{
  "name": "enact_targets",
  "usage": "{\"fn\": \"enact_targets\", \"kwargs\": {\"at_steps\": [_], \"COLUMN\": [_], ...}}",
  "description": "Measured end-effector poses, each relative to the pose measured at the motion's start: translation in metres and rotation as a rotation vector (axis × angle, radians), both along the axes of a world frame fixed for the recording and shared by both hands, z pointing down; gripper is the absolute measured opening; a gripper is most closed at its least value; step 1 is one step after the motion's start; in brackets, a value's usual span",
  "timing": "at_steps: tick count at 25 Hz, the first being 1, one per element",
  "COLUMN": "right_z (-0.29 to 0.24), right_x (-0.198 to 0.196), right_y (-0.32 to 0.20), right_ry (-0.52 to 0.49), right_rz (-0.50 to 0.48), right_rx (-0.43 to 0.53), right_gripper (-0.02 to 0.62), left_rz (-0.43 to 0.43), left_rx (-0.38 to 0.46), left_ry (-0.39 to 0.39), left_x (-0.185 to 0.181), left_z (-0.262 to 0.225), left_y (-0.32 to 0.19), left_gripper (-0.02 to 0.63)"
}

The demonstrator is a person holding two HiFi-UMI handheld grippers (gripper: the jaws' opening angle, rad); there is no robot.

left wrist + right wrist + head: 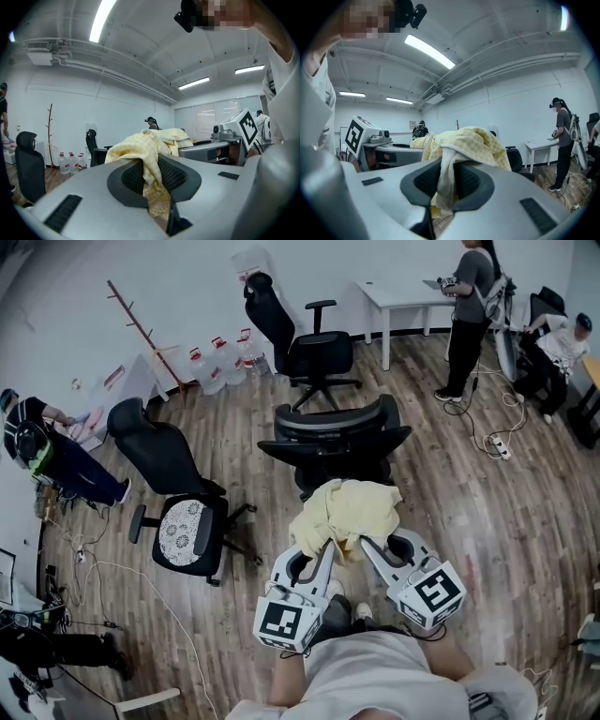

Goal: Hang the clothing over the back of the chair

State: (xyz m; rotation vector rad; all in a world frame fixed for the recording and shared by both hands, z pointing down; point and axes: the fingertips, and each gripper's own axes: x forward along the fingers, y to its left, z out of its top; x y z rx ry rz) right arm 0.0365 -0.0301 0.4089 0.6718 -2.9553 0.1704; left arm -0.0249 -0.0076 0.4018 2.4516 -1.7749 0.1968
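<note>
Over the wood floor (487,531), left gripper (325,547) and right gripper (367,544) each pinch the crumpled pale-yellow checked garment (349,505)

The clothing (347,507) was pale yellow, finely checked; the office chair (330,427) black; the floor (487,531) brown wood-grain.
</note>
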Motion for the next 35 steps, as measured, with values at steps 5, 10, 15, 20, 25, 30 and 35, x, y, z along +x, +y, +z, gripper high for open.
{"fn": "enact_targets", "kwargs": {"at_steps": [5, 10, 15, 20, 25, 30, 35], "right_z": [-0.005, -0.011, -0.007, -0.005, 0.001, 0.002, -0.01], "right_x": [-0.016, -0.037, -0.056, -0.077, -0.081, -0.084, -0.087], "right_y": [-0.019, -0.037, -0.056, -0.074, -0.078, -0.082, -0.099], "right_ry": [0.004, 0.01, 0.019, 0.028, 0.042, 0.053, 0.044], "right_rz": [0.027, 0.054, 0.083, 0.114, 0.147, 0.175, 0.178], "right_rx": [0.006, 0.015, 0.006, -0.008, -0.01, -0.013, -0.003], "right_gripper": [0.067, 0.067, 0.067, 0.067, 0.067, 0.067, 0.067], "left_rz": [0.023, 0.052, 0.081, 0.119, 0.151, 0.165, 0.183], "left_rx": [0.002, 0.01, 0.008, 0.004, 0.0, -0.01, 0.008], "left_ry": [0.003, 0.012, 0.022, 0.032, 0.045, 0.055, 0.039], "left_x": [-0.017, -0.038, -0.058, -0.078, -0.084, -0.088, -0.09], "left_z": [-0.006, -0.01, -0.006, -0.003, 0.003, 0.003, -0.006], "left_y": [-0.02, -0.039, -0.06, -0.08, -0.087, -0.094, -0.11], "left_gripper": [0.071, 0.071, 0.071, 0.071, 0.071, 0.071, 0.071]}}
